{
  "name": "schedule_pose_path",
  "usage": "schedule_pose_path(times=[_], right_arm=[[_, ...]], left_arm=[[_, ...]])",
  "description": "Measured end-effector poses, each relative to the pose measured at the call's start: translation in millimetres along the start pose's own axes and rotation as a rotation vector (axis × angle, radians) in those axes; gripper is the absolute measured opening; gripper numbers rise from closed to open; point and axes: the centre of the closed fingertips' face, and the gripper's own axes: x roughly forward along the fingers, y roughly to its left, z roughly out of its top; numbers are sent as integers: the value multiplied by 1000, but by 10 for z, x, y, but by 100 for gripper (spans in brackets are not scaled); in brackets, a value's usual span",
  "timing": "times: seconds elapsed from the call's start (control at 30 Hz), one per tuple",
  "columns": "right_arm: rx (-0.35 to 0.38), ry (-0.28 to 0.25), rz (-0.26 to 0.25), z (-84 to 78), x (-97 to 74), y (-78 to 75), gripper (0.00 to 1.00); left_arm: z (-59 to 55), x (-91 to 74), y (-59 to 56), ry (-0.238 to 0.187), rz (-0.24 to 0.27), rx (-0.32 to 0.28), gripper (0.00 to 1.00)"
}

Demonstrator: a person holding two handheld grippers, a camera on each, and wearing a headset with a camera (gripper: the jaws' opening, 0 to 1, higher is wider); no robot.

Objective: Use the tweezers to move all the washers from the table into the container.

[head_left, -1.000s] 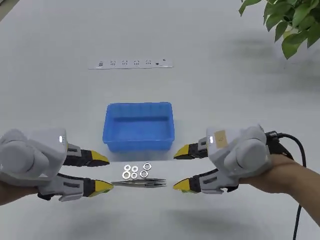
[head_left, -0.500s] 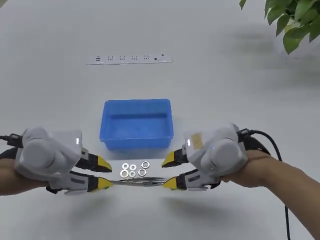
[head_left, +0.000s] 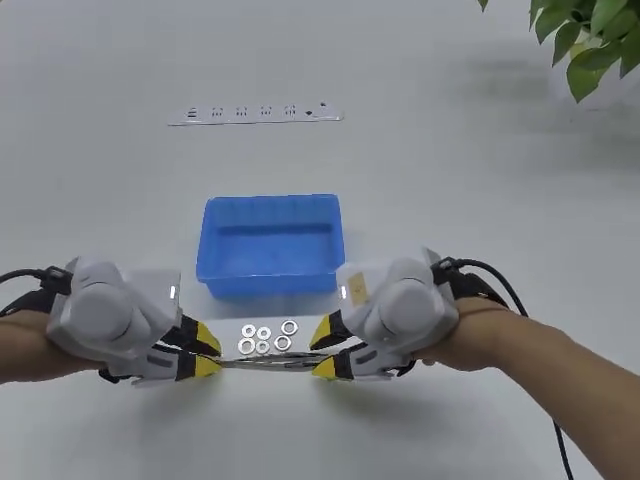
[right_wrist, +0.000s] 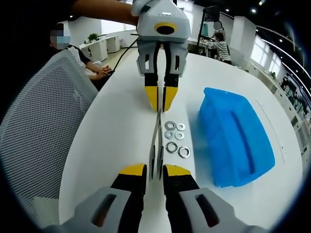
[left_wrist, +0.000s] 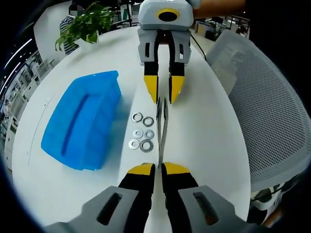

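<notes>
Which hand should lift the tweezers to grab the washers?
Probably left. The left tongs hold the joined end of the tweezers, so the tips point forward, beside the washers. The right tongs face the open tips.

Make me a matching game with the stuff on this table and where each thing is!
1 blue plastic container
2 silver metal washers
3 thin metal tweezers
4 green leafy plant

a far right of the head view
b nearest the person
c between container and tweezers
d table's middle, empty

Pairs: 1-d, 2-c, 3-b, 4-a
</notes>
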Motion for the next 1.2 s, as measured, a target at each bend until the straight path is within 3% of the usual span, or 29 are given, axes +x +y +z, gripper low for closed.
schedule_pose_path(times=[0.4, 0.5, 0.67, 0.9, 1.2], right_arm=[[-10, 31, -4, -48, 29, -7, 11], [-9, 32, -5, -47, 31, -7, 11], [-6, 34, -1, -48, 32, 6, 11], [-6, 25, -2, -9, 45, 14, 12], [-8, 15, -10, 49, 68, 18, 13]], left_arm=[[-4, 34, 1, 11, -8, 31, 7], [-1, 34, -67, 9, -42, 24, 6], [27, 4, -83, 6, -44, 25, 6], [109, -86, -81, -6, -33, 32, 6], [294, -257, -77, -18, -8, 57, 6]])
